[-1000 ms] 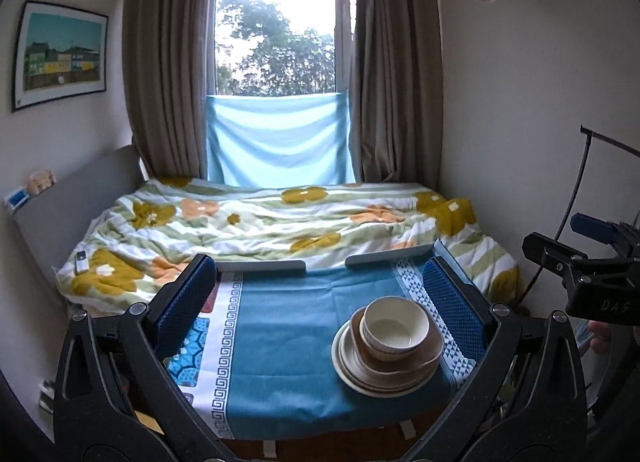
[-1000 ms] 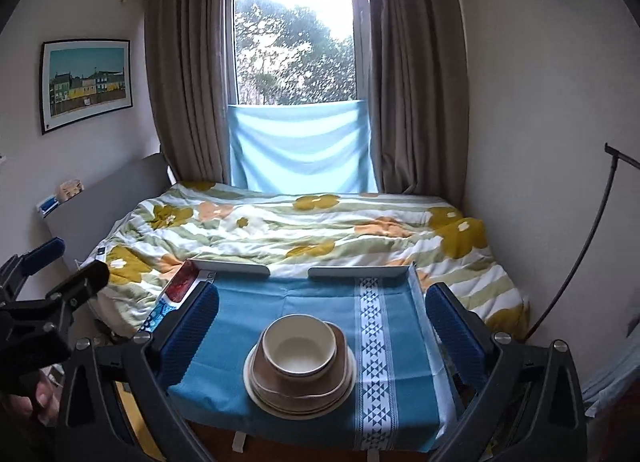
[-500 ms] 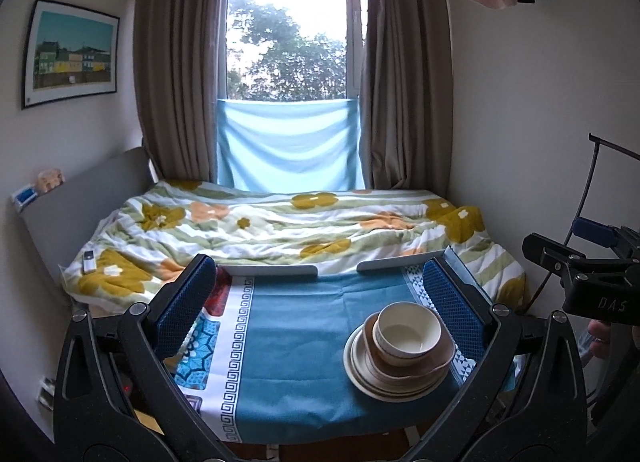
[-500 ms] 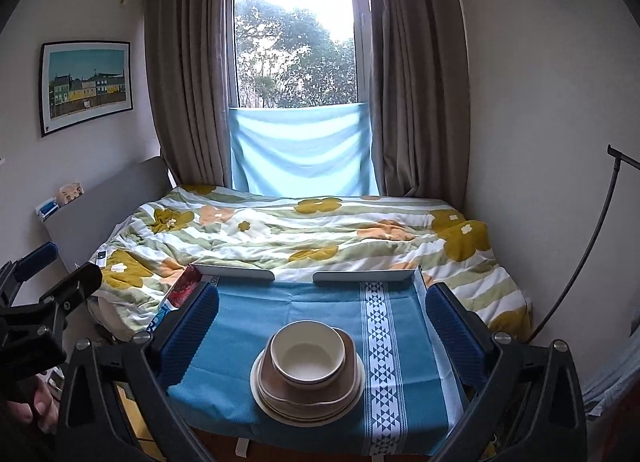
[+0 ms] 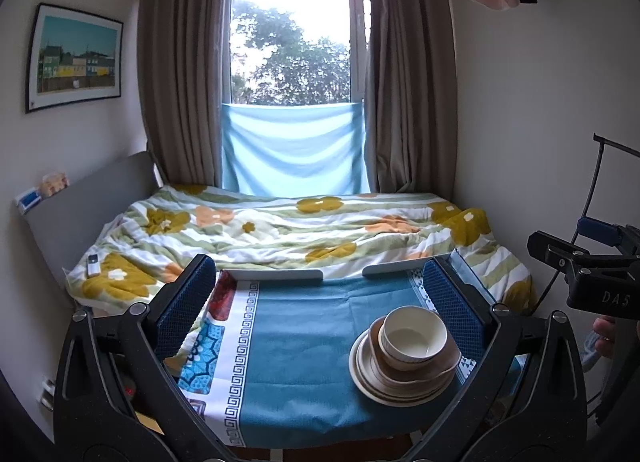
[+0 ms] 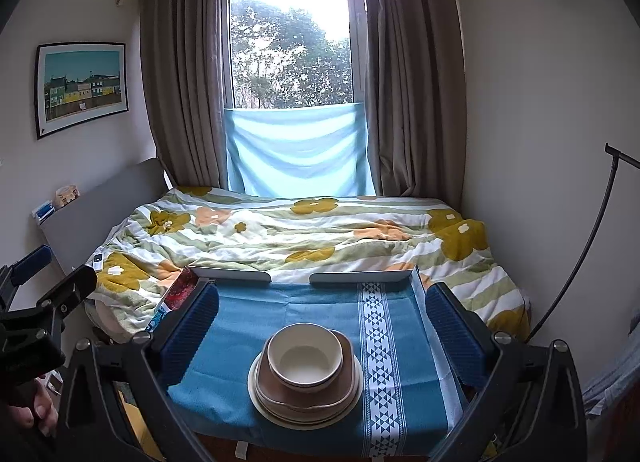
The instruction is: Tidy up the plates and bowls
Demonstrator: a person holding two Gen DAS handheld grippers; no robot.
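While level, left gripper (image 5: 320, 306) (right gripper (image 6: 320, 322) too) — jaws wide.

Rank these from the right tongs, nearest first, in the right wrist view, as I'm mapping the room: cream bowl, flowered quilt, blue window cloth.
1. Cream bowl, atop the dish stack between the right tongs.
2. Flowered quilt, on the bed beyond the table.
3. Blue window cloth, hanging at the far wall.

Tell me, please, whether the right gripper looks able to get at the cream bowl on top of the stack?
Probably yes: the right gripper is open, the cream bowl sits centred between its fingers, and nothing stands between them.
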